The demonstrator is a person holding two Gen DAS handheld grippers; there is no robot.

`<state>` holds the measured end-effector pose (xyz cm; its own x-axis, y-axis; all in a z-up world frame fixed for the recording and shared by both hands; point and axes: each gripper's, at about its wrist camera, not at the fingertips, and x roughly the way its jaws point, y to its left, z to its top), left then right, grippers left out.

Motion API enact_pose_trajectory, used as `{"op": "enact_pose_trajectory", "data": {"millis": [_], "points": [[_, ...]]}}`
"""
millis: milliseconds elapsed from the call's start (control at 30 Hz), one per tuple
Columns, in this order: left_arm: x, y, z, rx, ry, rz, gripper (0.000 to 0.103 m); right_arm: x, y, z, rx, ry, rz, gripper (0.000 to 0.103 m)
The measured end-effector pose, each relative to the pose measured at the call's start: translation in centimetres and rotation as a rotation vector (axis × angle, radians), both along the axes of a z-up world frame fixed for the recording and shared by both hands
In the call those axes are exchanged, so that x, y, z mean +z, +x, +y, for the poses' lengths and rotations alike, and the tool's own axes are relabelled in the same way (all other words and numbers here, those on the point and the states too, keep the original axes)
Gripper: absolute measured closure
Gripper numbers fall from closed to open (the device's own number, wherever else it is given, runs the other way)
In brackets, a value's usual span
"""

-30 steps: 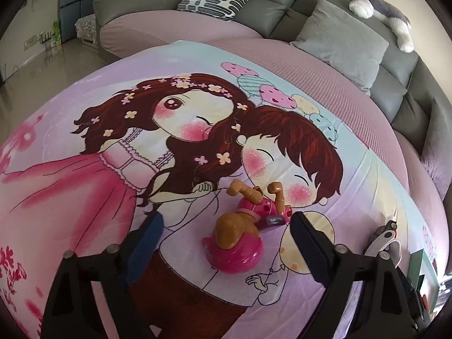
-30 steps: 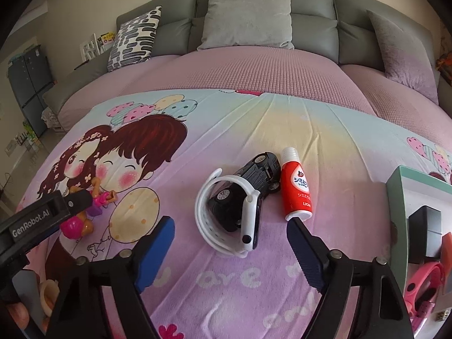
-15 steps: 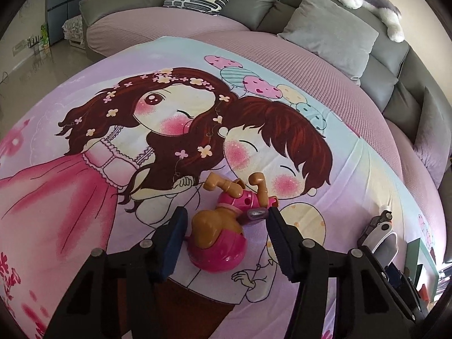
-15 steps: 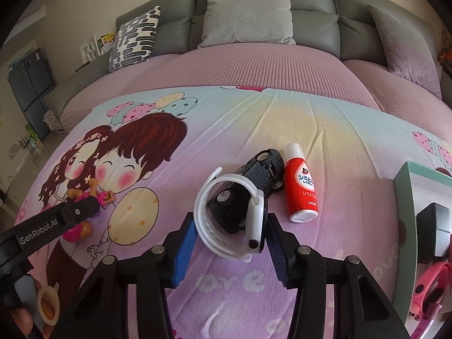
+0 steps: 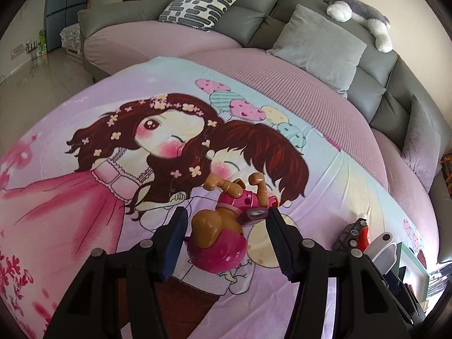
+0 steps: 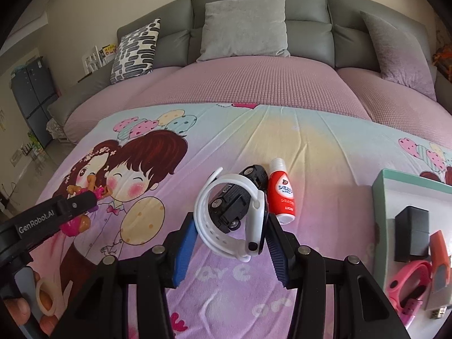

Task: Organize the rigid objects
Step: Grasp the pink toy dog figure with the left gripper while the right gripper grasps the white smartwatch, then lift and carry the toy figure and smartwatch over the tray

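Both claws are clamped on toys lying on the cartoon-print bedsheet (image 6: 325,141), each ready to carry its piece to the green box (image 6: 380,197) at the sheet's right edge.

The left claw (image 5: 226,231) has just been closing and now pinches the pink toy dog (image 5: 223,228) across its body, one pad on the helmeted head side and the other against the small grey pack on its back. The dog lies on its side with its tan legs pointing away from the claw, so the squeeze lands on the widest solid part rather than the thin limbs.

The right claw (image 6: 230,231) has also just been closing and grips the white watch (image 6: 240,220) by the outside of its looped strap. The black toy car (image 6: 240,197) sits inside that loop, so it may drag along when the strap rises. A red bottle (image 6: 282,195) lies just beside the watch, on the box side.

The box already holds a black block (image 6: 412,234), a pink band (image 6: 406,282) and an orange piece (image 6: 440,251), which suggests it is the collecting spot.
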<state>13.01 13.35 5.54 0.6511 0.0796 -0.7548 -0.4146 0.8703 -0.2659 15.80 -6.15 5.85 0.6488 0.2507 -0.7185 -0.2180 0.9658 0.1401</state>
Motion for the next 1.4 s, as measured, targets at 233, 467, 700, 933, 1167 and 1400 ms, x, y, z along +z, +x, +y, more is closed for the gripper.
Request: {"op": "enact_pose_trajectory", "data": {"millis": [233,467,700,933,1167,1400], "points": [[2.1,0.0,-2.0,-0.040,0.023,-0.036,0.044,1.3,-1.3,-2.2,-0.036,0.012,-0.014,0.052],[3.6,0.5,-5.0,-0.111,0.045,-0.069,0.044,1.8,-2.5,-4.8,-0.080,0.029,-0.010,0.052],[4.5,1.1,-9.4,-0.220,0.053,-0.087,0.044,2.5,-4.0,-8.0,-0.149,0.051,-0.008,0.052],[6.0,0.8,-13.2,-0.285,0.066,-0.131,0.044,3.8,-5.0,-12.0,-0.231,0.072,-0.045,0.052],[7.3,0.5,-16.7,-0.328,0.099,-0.166,0.044,4.1,-4.9,-15.4,-0.304,0.083,-0.043,0.052],[7.2,0.6,-19.8,-0.385,0.108,-0.159,0.044,4.4,-5.4,-19.2,-0.391,0.069,-0.047,0.052]]}}
